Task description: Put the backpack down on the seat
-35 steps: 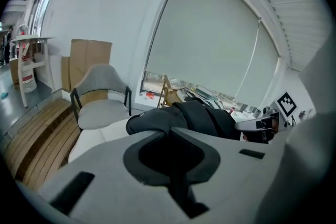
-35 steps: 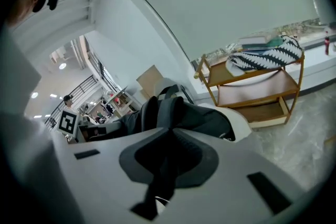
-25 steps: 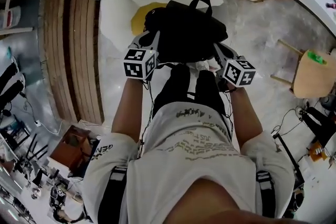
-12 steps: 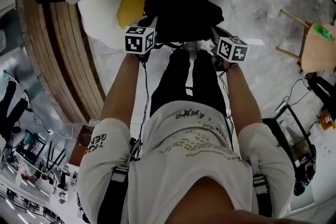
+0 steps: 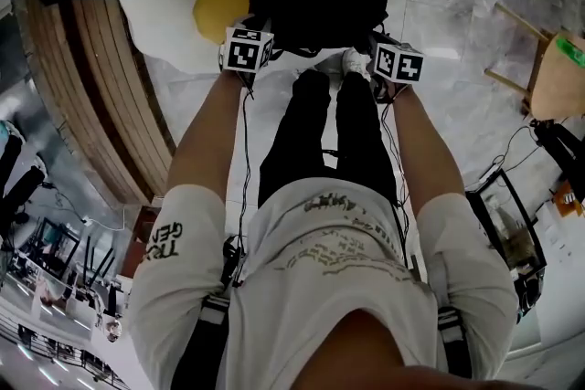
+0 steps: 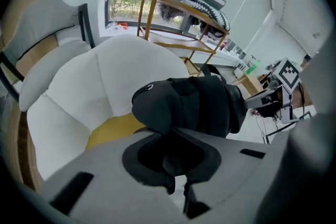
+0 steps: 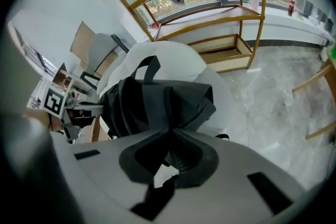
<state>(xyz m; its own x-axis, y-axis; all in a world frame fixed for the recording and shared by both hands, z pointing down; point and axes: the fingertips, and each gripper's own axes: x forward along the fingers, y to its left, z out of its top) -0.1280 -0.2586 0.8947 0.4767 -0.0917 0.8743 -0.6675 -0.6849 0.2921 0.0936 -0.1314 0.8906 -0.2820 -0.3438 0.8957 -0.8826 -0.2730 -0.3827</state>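
A black backpack (image 5: 320, 6) hangs between my two grippers, just above the front of a white flower-shaped seat (image 5: 174, 9) with a yellow centre (image 5: 219, 5). My left gripper (image 5: 263, 48) is shut on the backpack's left side (image 6: 184, 107). My right gripper (image 5: 373, 50) is shut on its right side (image 7: 152, 102). The bag's carry handle (image 7: 147, 68) points up toward the seat back. The seat's white cushion (image 6: 100, 81) fills the space behind the bag. Each gripper's marker cube shows in the other's view, the right gripper (image 6: 262, 105) and the left gripper (image 7: 86, 107).
A curved wooden slatted wall (image 5: 82, 87) runs along the left. A wooden shelf rack (image 7: 210, 23) stands behind the seat. A small wooden stool (image 5: 548, 68) stands on the marble floor at the right. My legs and shoes (image 5: 352, 64) are just below the bag.
I have stepped closer to the seat, and both grippers carried the backpack forward and up in the head view, over the seat's yellow centre. Both grips have held.
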